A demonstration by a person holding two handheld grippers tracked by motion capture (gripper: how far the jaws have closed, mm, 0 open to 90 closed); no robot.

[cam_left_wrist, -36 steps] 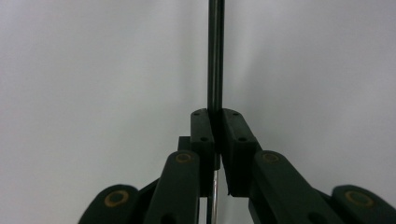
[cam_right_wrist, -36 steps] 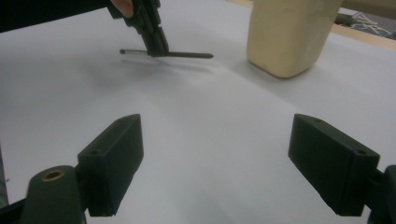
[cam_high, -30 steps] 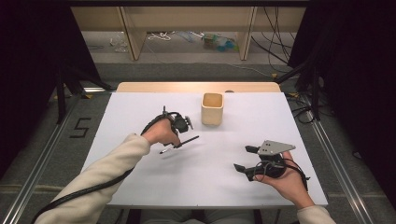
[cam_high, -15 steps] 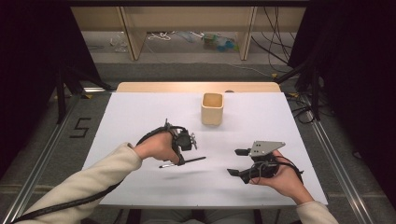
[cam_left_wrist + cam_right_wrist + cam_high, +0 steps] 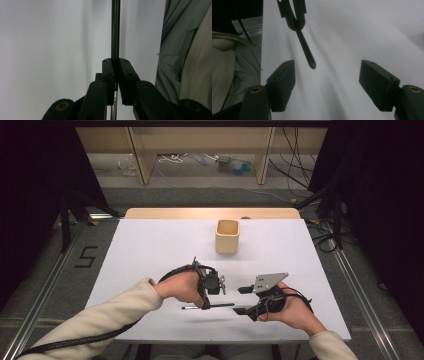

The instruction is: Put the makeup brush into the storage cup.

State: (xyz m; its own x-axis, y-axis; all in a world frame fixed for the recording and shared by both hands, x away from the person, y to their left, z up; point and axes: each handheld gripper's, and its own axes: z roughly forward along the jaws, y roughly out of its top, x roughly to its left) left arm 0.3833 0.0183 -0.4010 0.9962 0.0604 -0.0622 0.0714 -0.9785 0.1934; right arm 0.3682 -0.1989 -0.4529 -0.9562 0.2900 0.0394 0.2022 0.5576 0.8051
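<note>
A thin dark pen (image 5: 216, 306) lies level above the white table (image 5: 150, 250), and my left gripper (image 5: 205, 304) is shut on its middle. In the left gripper view the pen (image 5: 115, 30) runs straight up from the pressed jaws (image 5: 116, 62). My right gripper (image 5: 242, 300) sits just right of the pen's tip, jaws apart and facing it. In the right gripper view the pen (image 5: 305, 51) points toward the gap of my right gripper (image 5: 327, 75). Its jaws have just been closing, with nothing pressed between them.
A tan square cup (image 5: 227, 236) stands upright behind both hands, near the table's far middle. The table's front edge lies close under the forearms. Cables trail from both grippers, and dark floor and shelving surround the table.
My left hand has carried the pen toward the front and right, close to the right gripper. The right gripper has shifted slightly left and its jaws stand narrower.
</note>
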